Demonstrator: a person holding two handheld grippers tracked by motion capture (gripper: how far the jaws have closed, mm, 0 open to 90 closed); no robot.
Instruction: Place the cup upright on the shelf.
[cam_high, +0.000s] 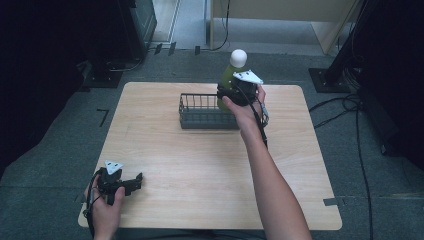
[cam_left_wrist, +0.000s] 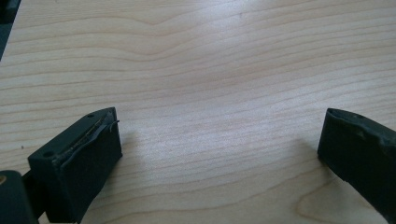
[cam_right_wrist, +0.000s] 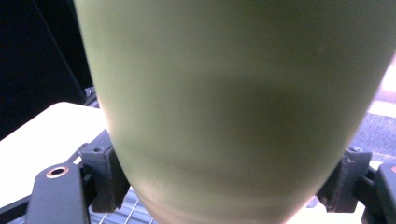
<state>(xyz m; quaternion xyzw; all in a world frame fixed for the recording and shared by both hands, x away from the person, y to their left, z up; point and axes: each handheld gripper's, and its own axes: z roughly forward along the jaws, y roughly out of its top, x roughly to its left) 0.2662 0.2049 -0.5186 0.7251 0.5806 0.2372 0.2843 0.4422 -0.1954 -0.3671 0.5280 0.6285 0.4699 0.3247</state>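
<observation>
The left gripper rests on the near counter, jaws wide apart with bare wood between them. Farther off, the right gripper has its jaws clamped on a green bottle, upright just above the wire basket's right end.

From my remote seat the high view is dim with dark corners, the table evenly lit with soft glare in the left gripper view, and the green bottle blurred close up.
</observation>
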